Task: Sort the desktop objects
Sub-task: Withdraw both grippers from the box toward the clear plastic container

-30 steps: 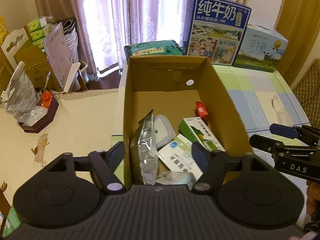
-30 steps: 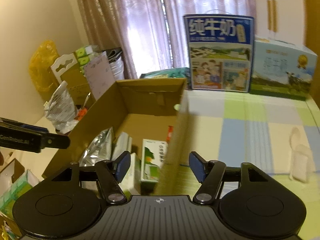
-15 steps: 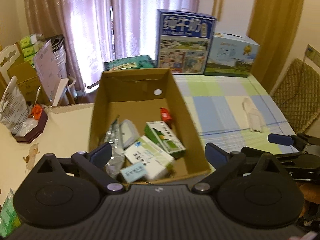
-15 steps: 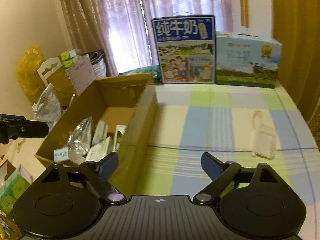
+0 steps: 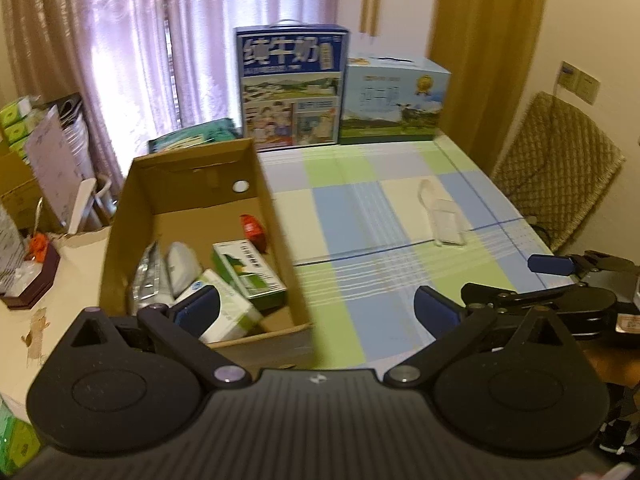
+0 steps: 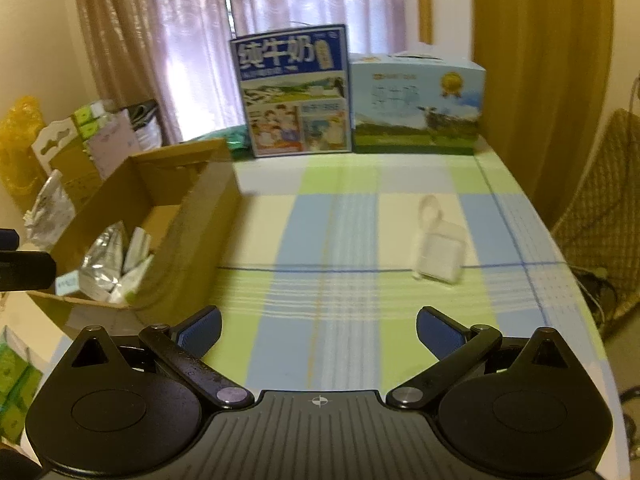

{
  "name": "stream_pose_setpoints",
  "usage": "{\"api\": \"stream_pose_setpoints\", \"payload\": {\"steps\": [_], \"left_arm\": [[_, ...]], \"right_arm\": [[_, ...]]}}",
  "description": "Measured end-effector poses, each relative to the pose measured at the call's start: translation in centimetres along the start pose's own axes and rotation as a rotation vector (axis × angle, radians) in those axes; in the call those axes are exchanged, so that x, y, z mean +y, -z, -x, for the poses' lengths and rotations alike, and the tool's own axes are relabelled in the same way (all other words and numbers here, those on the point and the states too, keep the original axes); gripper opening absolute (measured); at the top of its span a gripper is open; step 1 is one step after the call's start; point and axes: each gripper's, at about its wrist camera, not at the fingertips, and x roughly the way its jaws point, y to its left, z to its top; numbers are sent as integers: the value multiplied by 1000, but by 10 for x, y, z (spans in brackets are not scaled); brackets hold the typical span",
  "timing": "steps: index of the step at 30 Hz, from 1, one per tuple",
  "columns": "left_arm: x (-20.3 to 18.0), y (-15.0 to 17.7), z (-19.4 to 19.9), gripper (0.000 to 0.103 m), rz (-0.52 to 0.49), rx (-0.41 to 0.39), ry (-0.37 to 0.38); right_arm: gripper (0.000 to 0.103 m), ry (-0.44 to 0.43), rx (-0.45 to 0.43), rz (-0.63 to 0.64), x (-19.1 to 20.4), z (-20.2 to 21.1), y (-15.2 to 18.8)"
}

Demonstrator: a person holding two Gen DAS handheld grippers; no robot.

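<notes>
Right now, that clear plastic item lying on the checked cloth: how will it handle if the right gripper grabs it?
The clear plastic item looks thin-walled and see-through, so probably light and may flex under the pads. Its glossy surface could be slippery. It lies flat on the checked cloth, so rolling seems unlikely; a push might just slide it. The right gripper is open.

Open desk [image 6: 320,240]: the checked cloth between the cardboard box [image 6: 200,216] and the white case [image 6: 440,256] lies bare, giving wide passage.
Left side: box walls stand upright; its inside is crowded with a foil pouch [image 5: 146,276] and green cartons [image 5: 248,276].
Far edge: two milk boxes [image 6: 292,92] stand as a wall.
Right side: the wicker chair [image 5: 556,168] stands just beside the desk edge.
Near right: the other gripper [image 5: 560,280] juts in.
</notes>
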Motion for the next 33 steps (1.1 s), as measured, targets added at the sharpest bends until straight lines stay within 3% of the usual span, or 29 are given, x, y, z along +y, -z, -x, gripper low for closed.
{"api": "stream_pose_setpoints", "payload": {"steps": [13, 33], "left_arm": [[-53, -3, -9, 101, -60, 13, 85], [-108, -15, -42, 101, -115, 45, 112]], "right_arm": [[101, 50, 16, -59, -39, 14, 13], [101, 81, 7, -130, -103, 19, 11]]}}
